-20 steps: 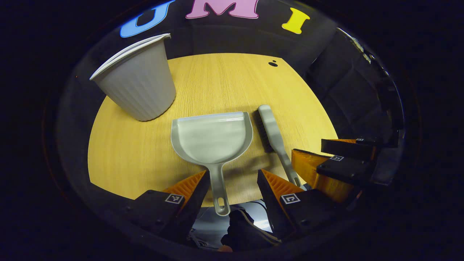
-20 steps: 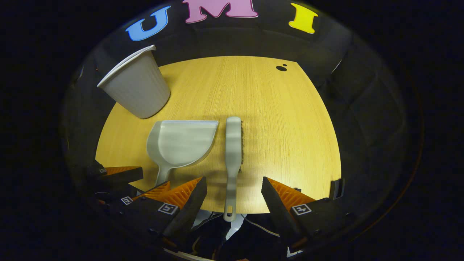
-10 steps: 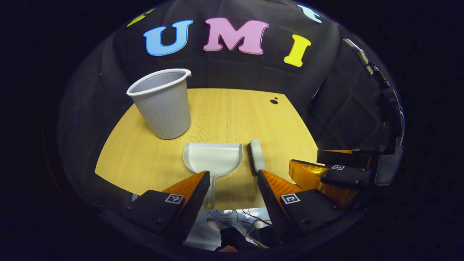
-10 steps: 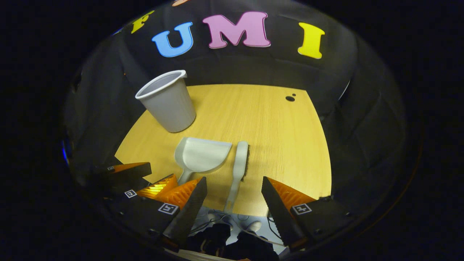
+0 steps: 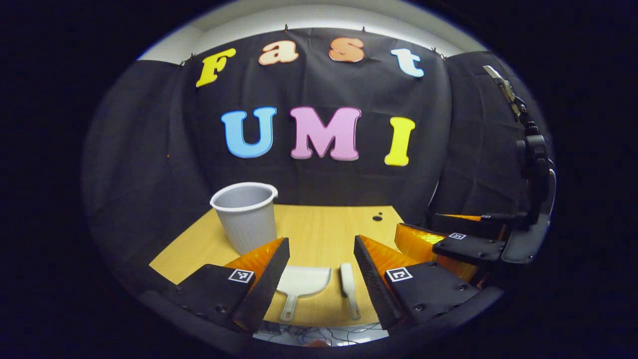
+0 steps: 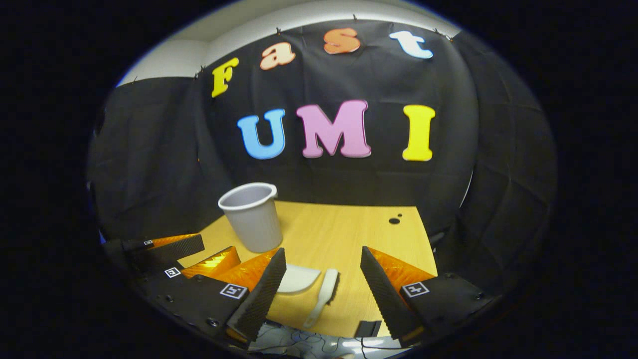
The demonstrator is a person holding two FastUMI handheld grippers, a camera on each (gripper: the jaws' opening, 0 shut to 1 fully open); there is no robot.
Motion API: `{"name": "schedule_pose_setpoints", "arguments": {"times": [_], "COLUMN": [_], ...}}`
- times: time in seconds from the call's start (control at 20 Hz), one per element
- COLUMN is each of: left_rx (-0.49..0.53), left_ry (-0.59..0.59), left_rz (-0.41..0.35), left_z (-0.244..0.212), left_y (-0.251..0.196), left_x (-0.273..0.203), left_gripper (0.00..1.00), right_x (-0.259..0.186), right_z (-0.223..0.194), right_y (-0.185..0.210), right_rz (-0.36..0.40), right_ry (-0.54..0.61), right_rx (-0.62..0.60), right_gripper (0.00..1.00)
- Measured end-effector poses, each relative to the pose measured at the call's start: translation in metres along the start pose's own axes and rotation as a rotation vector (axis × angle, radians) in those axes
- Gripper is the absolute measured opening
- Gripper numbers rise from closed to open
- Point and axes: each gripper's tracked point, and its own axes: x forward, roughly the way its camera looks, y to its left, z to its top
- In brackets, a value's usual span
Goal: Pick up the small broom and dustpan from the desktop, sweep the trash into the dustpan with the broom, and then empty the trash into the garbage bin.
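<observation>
the dustpan (image 5: 304, 281) and small broom (image 5: 348, 286) lay side by side near the table's (image 5: 319, 234) front edge, handles toward the person, long axes running front to back. the left gripper (image 5: 319, 271) framed both with fingers apart and empty; the dustpan sat nearer its left finger. the right gripper (image 6: 321, 279), fingers apart too, lined up on the broom. the garbage bin (image 5: 246, 217) stood behind the dustpan.

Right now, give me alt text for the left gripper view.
The left gripper hangs open above a wooden table, its fingers framing a dustpan and small broom lying side by side. A grey bin stands behind.
</observation>
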Motion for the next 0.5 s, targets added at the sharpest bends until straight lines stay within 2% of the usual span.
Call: {"name": "schedule_pose_setpoints", "arguments": {"times": [0.25,0.4,0.5], "left_rx": [0.091,0.062,0.004], "left_ry": [-0.325,-0.397,-0.415], "left_rz": [-0.04,-0.051,-0.076], "left_z": [0.077,0.09,0.094], "left_y": [0.004,0.011,0.008], "left_x": [-0.05,-0.083,-0.082], "left_gripper": [0.77,0.78,0.79], "right_x": [-0.017,-0.035,-0.04], "right_z": [0.078,0.116,0.134], "right_y": [-0.015,-0.02,-0.022], "right_rz": [-0.091,-0.146,-0.168], "right_ry": [-0.241,-0.38,-0.449], "right_rx": [-0.026,-0.051,-0.076], "right_gripper": [0.96,0.96,0.96]}}
